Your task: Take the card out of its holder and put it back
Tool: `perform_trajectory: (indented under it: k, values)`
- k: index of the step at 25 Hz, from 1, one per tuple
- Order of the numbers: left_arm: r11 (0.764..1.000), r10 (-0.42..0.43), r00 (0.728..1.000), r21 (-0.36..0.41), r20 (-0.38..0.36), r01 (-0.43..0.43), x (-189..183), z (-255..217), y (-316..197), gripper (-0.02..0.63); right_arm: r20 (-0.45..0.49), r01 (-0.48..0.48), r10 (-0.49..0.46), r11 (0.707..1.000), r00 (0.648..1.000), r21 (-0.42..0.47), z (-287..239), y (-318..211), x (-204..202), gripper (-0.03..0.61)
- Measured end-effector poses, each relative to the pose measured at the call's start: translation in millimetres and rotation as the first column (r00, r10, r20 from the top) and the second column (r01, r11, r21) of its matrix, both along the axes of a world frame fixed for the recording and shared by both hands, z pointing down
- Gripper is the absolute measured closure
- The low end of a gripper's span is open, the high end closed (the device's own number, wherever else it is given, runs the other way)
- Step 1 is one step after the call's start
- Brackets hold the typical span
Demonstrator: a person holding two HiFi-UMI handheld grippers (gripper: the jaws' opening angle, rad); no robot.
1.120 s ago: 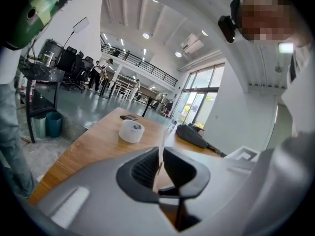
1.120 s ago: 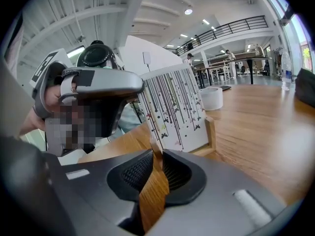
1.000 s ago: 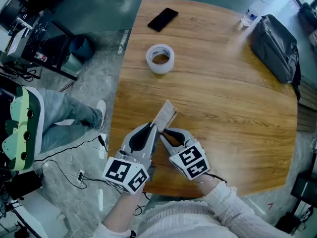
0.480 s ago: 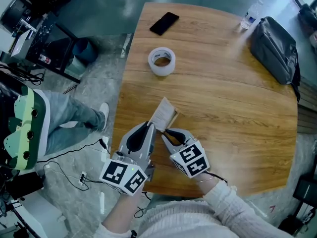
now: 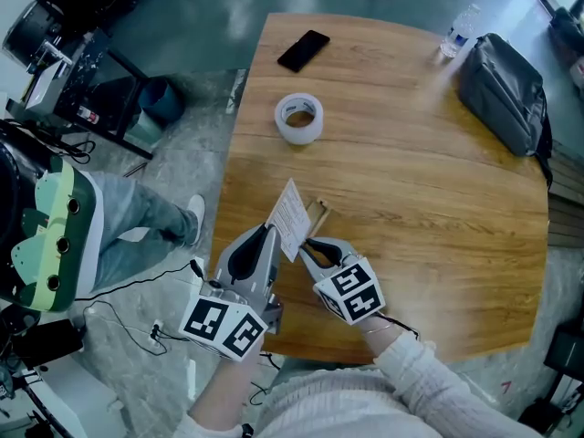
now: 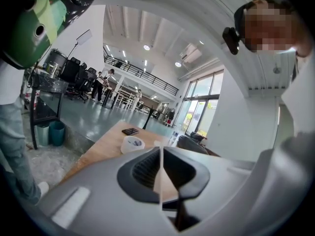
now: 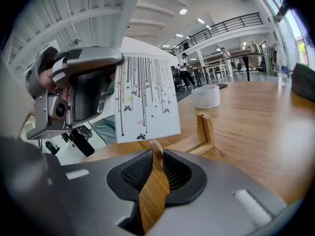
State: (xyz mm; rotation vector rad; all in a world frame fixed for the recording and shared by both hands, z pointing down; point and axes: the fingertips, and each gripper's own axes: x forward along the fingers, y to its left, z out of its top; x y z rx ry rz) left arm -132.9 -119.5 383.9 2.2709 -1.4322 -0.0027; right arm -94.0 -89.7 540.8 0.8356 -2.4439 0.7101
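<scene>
A white card printed with dark streaks and butterflies is held clear of the wooden holder, up and to its left. My left gripper grips the card's near edge, and its jaws are closing on it; in the left gripper view the card shows edge-on between the pads. My right gripper is shut on the near upright of the holder, which rests on the table. In the right gripper view the card hangs just above the holder, with the left gripper at its left side.
A roll of white tape and a black phone lie further back on the wooden table. A grey bag and a water bottle are at the far right. A person's leg in jeans is left of the table.
The card has come up out of the holder and shifted left with the left gripper. The right gripper has stayed on the holder.
</scene>
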Motion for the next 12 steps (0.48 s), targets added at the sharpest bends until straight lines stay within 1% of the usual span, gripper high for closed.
perform_trajectory:
  k: [9,12]
  values:
    - [1.0,-0.015,1.0,0.017,-0.003,0.015,-4.7,-7.9,1.7,0.592,0.011,-0.011,0.01,1.0,1.0,0.014,-8.6,0.2,2.4,0.52]
    - [1.0,-0.017,1.0,0.02,-0.016,0.018,-4.7,-11.4,2.8,0.592,0.02,-0.008,0.008,1.0,1.0,0.027,-15.1,2.1,3.1,0.523]
